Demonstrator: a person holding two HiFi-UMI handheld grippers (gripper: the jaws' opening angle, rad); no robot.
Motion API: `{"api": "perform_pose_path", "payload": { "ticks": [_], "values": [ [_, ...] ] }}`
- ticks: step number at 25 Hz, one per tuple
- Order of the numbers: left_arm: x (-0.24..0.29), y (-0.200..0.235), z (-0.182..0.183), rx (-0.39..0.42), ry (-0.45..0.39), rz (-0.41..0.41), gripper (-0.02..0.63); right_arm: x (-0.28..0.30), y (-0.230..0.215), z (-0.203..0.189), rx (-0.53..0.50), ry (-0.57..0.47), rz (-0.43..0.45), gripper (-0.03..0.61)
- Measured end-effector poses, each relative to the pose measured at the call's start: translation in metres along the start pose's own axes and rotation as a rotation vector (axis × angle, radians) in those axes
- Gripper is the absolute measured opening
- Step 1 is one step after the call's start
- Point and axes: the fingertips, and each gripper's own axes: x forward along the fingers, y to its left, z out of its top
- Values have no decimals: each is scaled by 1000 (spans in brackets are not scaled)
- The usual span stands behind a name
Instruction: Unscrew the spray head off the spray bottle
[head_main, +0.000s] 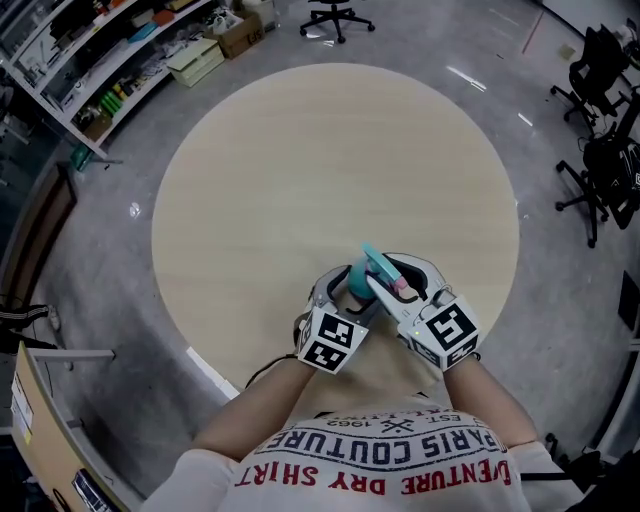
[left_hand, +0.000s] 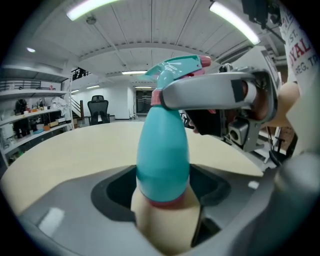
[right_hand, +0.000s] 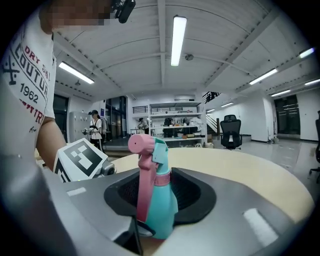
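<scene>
A teal spray bottle with a pink-and-teal spray head is held low over the near part of the round wooden table. My left gripper is shut on the bottle's body; in the left gripper view the body rises upright from between the jaws. My right gripper comes in from the right, one grey finger lying across the pink collar under the spray head. The right gripper view shows the pink trigger and teal neck between its jaws.
Shelving and a cardboard box stand beyond the table at the upper left. Office chairs sit at the back and right. A person stands far off in the room. The table edge runs close to my body.
</scene>
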Motion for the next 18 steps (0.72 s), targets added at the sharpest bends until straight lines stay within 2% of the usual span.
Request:
{"api": "perform_pose_path", "payload": {
  "ticks": [4, 10, 12, 15, 18],
  "values": [
    [-2, -2, -2, 58, 12, -105, 328, -2, 4, -1, -8, 33, 124, 133],
    [-5, -1, -7, 237, 27, -396, 328, -1, 12, -4, -126, 134, 466, 132],
    [-6, -2, -8, 272, 54, -477, 325, -2, 13, -5, -151, 150, 553, 130],
    [-6, -3, -7, 298, 96, -527, 325, -3, 12, -5, -212, 134, 611, 130],
    [-5, -3, -6, 284, 91, -497, 324, -5, 10, -5, -232, 105, 565, 133]
  ]
}}
